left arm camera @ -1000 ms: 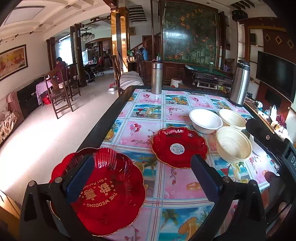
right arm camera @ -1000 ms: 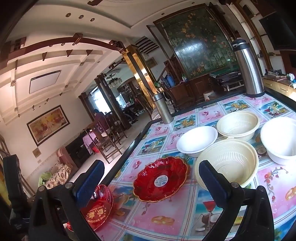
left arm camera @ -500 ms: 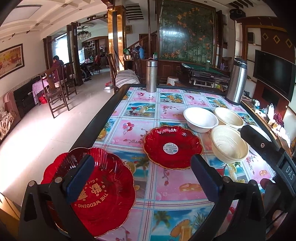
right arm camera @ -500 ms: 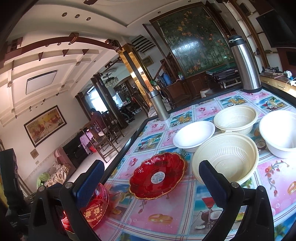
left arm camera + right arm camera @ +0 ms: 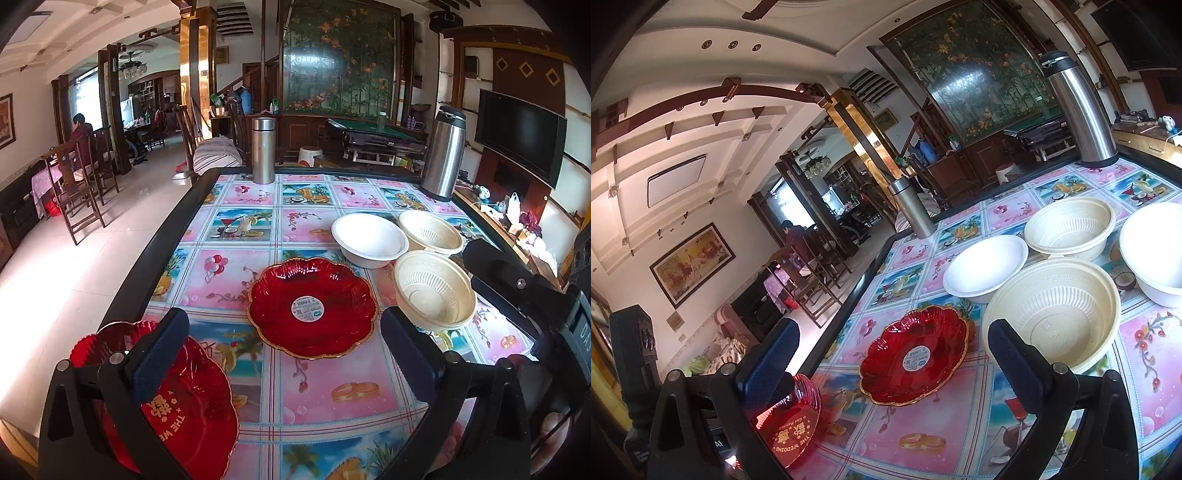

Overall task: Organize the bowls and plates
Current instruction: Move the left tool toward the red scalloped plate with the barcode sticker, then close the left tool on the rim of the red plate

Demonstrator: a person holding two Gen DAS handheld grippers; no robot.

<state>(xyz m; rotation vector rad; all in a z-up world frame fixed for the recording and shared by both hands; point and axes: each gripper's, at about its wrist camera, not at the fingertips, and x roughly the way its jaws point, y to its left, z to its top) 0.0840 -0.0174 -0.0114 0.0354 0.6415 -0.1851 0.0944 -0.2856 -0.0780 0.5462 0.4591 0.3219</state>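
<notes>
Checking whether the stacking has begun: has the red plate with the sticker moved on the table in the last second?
No. The red plate lies on the same pink squares of the tablecloth, still just left of the cream bowl.

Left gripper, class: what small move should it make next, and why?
Probably ease the left gripper down and left onto the near red plate. Its fingers stand open, holding nothing, and that plate lies apart from the other red plate.

1. Bare worktop (image 5: 343, 391) lies along the near edge, right of the lettered red plate (image 5: 184, 402).
2. The bowl cluster (image 5: 432, 288) crowds the right edge.
3. Two steel flasks (image 5: 263, 150) stand at the far edge.
</notes>
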